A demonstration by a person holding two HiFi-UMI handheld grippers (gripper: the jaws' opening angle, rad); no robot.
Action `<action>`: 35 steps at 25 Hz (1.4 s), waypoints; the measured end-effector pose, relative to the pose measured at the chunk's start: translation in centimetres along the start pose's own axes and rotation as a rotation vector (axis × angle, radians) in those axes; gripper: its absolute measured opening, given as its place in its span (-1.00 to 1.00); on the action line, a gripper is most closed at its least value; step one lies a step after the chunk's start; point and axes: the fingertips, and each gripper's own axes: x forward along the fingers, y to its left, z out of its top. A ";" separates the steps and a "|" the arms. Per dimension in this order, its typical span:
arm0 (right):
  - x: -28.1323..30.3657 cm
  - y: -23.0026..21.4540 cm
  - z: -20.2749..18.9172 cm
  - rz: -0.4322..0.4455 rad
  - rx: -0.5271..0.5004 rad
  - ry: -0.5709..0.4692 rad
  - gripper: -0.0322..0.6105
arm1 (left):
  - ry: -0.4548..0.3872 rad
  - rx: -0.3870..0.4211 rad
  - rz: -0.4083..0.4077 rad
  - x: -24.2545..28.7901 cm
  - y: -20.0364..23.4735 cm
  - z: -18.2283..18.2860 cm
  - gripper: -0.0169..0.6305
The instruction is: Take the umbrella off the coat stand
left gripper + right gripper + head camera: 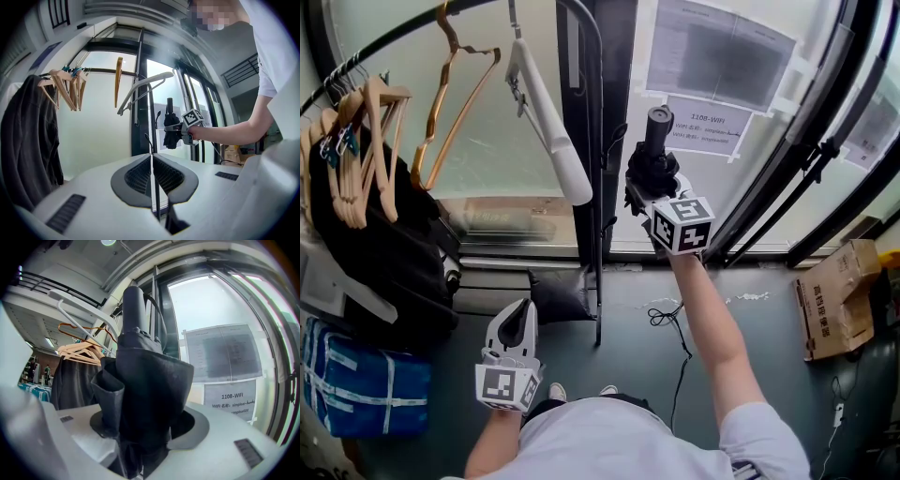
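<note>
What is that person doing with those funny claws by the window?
A person holds a claw in each hand beside a coat stand hung with wooden hangers and a dark coat. The right claw is clamped on a folded black umbrella, held upright right next to the stand's pole. Whether the umbrella is fully free of the stand can't be told. The left claw hangs lower down, closed and holding nothing.

The umbrella (657, 155) stands upright between the fingers of the right gripper (649, 195), just right of the stand's pole (599, 244); hangers (358, 141) and a coat (394, 253) hang on the rail (394, 37) to the left; the left gripper (523, 317) sits lower, left of the pole; a box (839, 295) lies on the floor (750, 328), far right.
</note>
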 end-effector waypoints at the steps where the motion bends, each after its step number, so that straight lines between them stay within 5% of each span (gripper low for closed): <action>1: -0.1 0.1 0.0 0.001 0.003 0.001 -0.11 | 0.000 0.000 -0.003 0.1 -0.1 0.0 -0.85; 35: -14.0 7.0 -0.3 -0.099 0.087 -0.057 -0.10 | -0.064 -0.009 -0.156 0.2 1.2 1.7 -0.85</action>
